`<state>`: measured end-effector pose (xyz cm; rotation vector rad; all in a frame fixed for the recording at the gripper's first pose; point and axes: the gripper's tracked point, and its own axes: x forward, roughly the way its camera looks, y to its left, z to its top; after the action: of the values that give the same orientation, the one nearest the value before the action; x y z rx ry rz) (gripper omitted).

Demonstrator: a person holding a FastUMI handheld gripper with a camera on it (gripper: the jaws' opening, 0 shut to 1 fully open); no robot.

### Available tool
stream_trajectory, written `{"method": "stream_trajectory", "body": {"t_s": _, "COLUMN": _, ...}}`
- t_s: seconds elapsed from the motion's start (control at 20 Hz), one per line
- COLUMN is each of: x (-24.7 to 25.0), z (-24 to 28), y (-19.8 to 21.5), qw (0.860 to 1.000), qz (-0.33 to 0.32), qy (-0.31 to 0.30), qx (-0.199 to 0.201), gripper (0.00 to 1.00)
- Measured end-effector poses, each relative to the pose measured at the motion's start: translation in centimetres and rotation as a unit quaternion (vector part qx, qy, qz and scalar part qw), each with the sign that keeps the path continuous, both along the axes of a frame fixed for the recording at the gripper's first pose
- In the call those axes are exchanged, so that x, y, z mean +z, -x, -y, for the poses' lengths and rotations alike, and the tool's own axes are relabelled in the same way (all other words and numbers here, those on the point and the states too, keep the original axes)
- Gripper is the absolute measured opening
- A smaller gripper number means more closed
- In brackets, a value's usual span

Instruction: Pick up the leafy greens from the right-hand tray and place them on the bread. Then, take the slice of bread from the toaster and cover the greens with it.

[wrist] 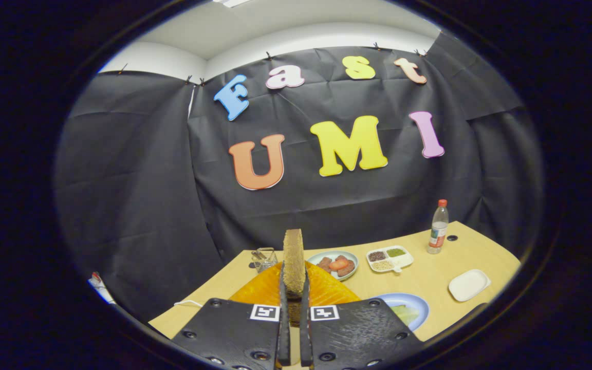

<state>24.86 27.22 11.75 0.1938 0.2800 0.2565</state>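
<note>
Two broad black textured plates of the gripper low in the frame's centre, each studded with dark round screws, carrying a white square black-patterned marker at its inner top corner, ending in slim dark jaws.

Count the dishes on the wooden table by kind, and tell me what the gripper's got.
Round plates: 2, a pale round plate of reddish food and a blue round plate holding greens.
Divided trays: 1, a white tray of grains.
Plain trays: 1, a white rectangular tray.
Total: 4.
The gripper is shut on a brown bread slice, held upright.
</note>
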Motion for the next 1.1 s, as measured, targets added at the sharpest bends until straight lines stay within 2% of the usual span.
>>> {"method": "stream_trajectory", "body": {"t_s": 0.2, "x": -3.4, "z": 4.8, "y": -0.3, "qw": 0.999, "qz": -0.015, "qy": 0.013, "qx": -0.033, "gripper": 0.07}}
{"method": "stream_trajectory", "body": {"t_s": 0.55, "x": -9.9, "z": 8.8, "y": -1.6, "qw": 0.997, "qz": -0.059, "qy": 0.001, "qx": -0.057, "gripper": 0.07}}
{"method": "stream_trajectory", "body": {"t_s": 0.9, "x": -15.6, "z": 8.4, "y": -3.5, "qw": 0.991, "qz": -0.106, "qy": -0.059, "qx": -0.056, "gripper": 0.07}}
{"method": "stream_trajectory", "body": {"t_s": 1.1, "x": -17.7, "z": 8.9, "y": -4.2, "qw": 0.984, "qz": -0.124, "qy": -0.116, "qx": -0.059, "gripper": 0.07}}
